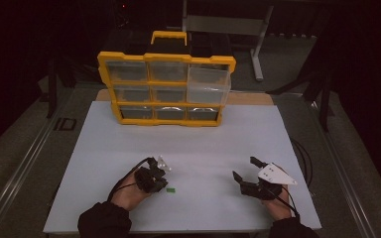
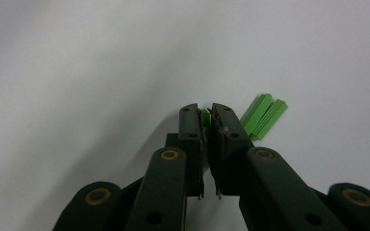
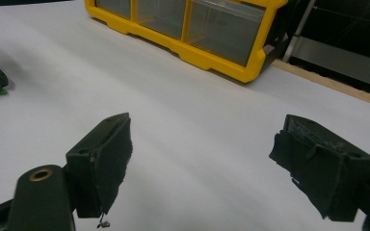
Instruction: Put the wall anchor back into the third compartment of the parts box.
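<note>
The left gripper (image 2: 206, 115) pinches a small green plastic piece (image 2: 205, 116) between its closed jaws, low on the white table (image 1: 188, 144). Two more flat green strips (image 2: 264, 116) lie just beside it. The right gripper (image 3: 202, 163) rests well apart, jaws wide and empty. A yellow box of clear drawers (image 1: 166, 89) stands at the far edge. The room is dark.

The room is dim, its back wall lost in darkness. A white table (image 1: 203, 144) stands on a grey floor (image 1: 25, 129), and behind it what may be a metal bench (image 1: 225, 24).
</note>
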The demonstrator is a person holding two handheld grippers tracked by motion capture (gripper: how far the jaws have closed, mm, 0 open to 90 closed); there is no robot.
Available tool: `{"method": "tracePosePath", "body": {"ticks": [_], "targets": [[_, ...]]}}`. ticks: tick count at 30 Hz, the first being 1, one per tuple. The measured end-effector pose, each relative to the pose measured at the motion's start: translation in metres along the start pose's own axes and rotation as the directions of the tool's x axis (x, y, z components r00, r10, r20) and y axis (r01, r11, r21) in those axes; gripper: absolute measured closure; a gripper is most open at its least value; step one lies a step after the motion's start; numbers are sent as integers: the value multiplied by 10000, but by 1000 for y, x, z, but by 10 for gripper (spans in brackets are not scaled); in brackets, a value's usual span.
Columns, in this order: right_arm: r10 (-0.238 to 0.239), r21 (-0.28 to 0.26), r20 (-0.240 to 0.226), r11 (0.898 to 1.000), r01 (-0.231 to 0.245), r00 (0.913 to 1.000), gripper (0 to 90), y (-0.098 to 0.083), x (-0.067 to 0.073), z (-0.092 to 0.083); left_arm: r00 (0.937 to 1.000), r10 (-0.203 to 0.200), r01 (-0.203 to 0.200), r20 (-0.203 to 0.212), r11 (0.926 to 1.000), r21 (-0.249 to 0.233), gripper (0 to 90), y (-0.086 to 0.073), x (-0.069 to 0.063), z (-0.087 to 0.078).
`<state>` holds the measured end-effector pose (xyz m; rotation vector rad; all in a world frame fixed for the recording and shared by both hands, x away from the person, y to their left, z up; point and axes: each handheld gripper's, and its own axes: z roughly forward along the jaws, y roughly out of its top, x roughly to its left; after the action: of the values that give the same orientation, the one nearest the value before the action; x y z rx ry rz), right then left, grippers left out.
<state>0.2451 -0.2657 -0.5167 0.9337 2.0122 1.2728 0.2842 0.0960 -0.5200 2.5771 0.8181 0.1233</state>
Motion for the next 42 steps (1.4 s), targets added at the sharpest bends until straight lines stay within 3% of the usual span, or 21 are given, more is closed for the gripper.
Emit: {"method": "tracePosePath", "body": {"ticks": [11, 14, 15, 20, 30, 42], "targets": [[28, 11, -60, 10000, -28, 10000, 189, -1, 0, 1, 10000, 21, -22, 91, 10000, 91, 845, 1, 1, 0], [106, -36, -32, 9999, -106, 9999, 189, -1, -1, 2, 9997, 111, -115, 227, 9998, 181, 845, 3, 2, -1], [231, -85, 9, 9997, -231, 9997, 189, -1, -2, 1, 9988, 134, -140, 473, 9998, 111, 845, 3, 3, -4], [333, -143, 39, 9993, -333, 9994, 189, -1, -4, 0, 9984, 279, -284, 490, 9995, 98, 845, 8, 4, -10], [310, -100, 5, 9995, -310, 9995, 189, -1, -3, 1, 9970, 665, -657, 404, 9976, -209, 845, 36, 15, -44], [299, -110, -38, 9995, -299, 9995, 189, -1, -3, 2, 9891, 1343, -1323, 605, 9905, -365, 845, 73, 28, -77]]}}
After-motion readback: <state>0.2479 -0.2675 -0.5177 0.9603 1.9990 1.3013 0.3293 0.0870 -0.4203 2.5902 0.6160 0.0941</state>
